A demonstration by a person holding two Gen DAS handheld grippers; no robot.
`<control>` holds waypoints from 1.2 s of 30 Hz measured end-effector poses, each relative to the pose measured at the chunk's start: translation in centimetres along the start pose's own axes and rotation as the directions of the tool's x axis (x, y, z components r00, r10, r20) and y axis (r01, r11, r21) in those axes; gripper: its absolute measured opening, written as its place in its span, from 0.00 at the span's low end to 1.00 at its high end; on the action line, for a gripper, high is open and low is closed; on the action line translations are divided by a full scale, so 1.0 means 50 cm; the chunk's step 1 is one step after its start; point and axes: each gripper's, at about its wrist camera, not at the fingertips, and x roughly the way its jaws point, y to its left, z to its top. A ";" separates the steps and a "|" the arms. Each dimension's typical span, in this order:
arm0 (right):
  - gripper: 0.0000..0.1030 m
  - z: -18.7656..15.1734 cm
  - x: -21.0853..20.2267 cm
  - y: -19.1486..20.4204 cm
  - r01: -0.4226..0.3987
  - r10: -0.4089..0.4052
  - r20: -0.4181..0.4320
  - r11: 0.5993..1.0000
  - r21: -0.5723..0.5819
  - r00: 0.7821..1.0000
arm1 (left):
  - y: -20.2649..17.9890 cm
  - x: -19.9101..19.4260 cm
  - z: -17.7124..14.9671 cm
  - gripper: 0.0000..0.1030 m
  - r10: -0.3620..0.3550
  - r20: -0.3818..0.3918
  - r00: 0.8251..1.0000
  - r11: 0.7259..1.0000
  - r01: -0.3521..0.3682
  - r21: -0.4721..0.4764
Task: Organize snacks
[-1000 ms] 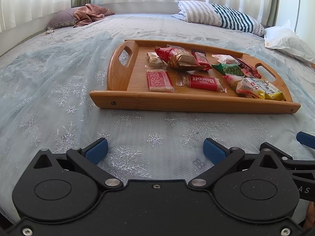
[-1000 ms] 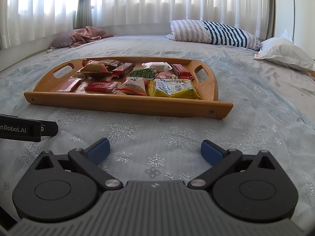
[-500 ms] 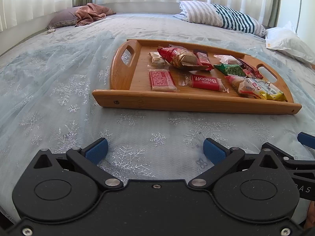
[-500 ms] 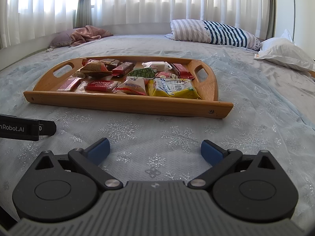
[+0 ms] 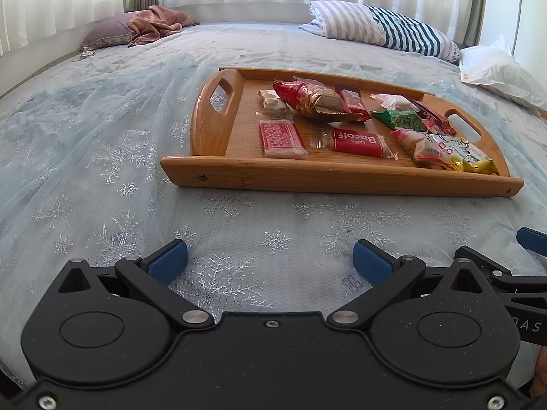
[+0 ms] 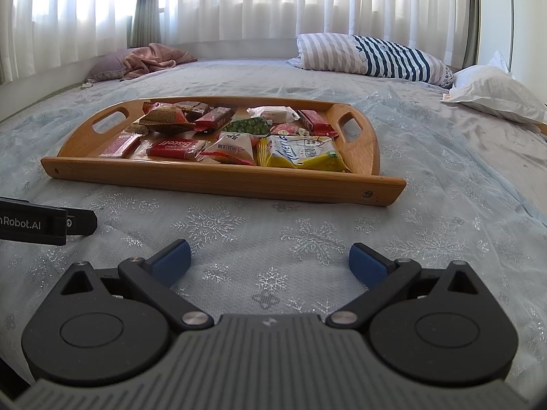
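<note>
A wooden tray (image 5: 342, 174) with two handles sits on the bed and holds several snack packets: a red Biscoff pack (image 5: 357, 141), a red wafer pack (image 5: 281, 136), a green pea bag (image 5: 401, 119) and a yellow bag (image 5: 473, 162). The tray (image 6: 218, 179) also shows in the right wrist view, with the yellow bag (image 6: 302, 153) and Biscoff pack (image 6: 176, 147). My left gripper (image 5: 270, 261) is open and empty, low over the bedspread short of the tray. My right gripper (image 6: 268, 261) is open and empty, to the right of the left one.
The bed has a pale blue snowflake cover (image 5: 85, 143). A striped pillow (image 5: 386, 30), a white pillow (image 5: 499, 75) and a pink blanket (image 5: 154, 24) lie at the far side. Curtains hang behind.
The left wrist view has shifted slightly, so the tray sits a little further right and higher. The right gripper has barely moved. Both grippers stay open.
</note>
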 end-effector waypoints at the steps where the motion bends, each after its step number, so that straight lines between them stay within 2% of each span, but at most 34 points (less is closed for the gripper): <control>1: 1.00 0.001 0.000 0.000 0.000 0.000 0.000 1.000 0.000 1.000 | -0.001 0.000 0.000 1.00 0.001 0.000 1.000 1.000 -0.001 0.002; 36: 1.00 0.003 -0.002 0.001 0.001 -0.001 -0.002 1.000 -0.001 1.000 | -0.001 -0.001 -0.001 1.00 0.002 0.001 1.000 1.000 -0.002 0.011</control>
